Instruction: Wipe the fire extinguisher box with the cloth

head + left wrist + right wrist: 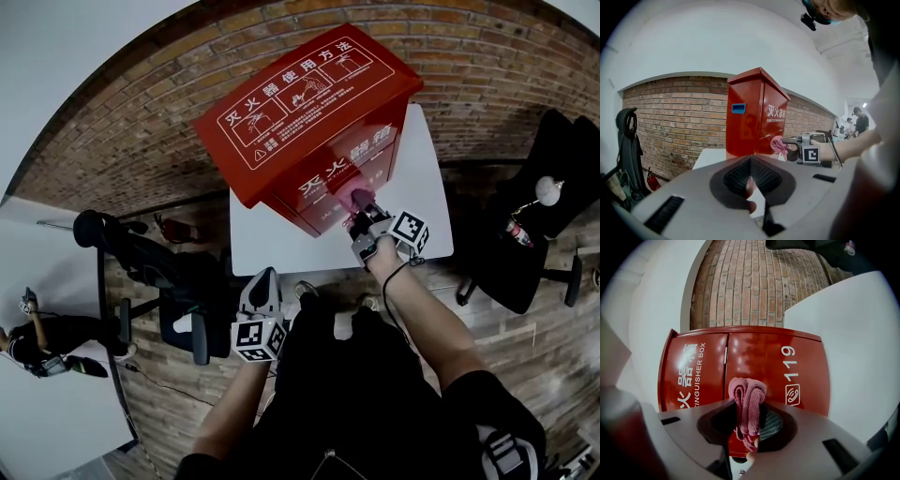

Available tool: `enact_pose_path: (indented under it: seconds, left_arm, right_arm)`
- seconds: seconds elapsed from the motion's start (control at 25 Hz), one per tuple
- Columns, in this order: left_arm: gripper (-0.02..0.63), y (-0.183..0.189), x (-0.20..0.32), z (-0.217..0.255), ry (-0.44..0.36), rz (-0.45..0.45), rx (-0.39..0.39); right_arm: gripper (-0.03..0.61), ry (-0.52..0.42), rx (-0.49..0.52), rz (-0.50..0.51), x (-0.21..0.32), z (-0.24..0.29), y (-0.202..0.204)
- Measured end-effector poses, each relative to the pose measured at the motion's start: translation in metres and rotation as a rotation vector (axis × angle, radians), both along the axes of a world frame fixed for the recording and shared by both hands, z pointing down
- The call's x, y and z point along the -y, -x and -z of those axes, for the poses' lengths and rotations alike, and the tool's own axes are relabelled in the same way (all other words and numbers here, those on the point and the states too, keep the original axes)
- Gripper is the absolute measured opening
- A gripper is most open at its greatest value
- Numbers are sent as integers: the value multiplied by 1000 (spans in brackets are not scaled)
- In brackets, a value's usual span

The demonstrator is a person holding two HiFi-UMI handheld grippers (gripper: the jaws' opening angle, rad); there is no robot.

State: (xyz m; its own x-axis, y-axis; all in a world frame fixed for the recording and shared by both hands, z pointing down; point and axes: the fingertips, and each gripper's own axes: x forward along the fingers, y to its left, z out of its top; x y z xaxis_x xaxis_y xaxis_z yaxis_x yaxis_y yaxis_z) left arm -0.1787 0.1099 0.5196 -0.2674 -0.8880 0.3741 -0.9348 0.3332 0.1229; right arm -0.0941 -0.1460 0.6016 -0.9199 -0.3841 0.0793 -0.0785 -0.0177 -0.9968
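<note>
Close to the body, the left gripper (262, 281) hangs low, jaws pressed together on nothing, well apart from the work. Ahead, the nearer right gripper (362, 214) pinches the bunched pink cloth (747, 397) at the front face of the fire extinguisher box (309, 103), which stands upright on the white bench (431, 202). Bare bench lies to its right. The overhanging lid would likely limit upward strokes.

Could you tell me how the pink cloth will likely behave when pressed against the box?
The pink cloth, bulging in folds from the right gripper, looks floppy. It would probably squash flat against the box.
</note>
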Motion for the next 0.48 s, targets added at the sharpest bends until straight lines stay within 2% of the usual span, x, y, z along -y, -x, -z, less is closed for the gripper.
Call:
enact_pose_path:
  seconds: [0.48]
  left_arm:
    - [29, 1, 8, -4, -18, 13, -10]
  right_arm:
    - [107, 43, -111, 9, 5, -46, -4]
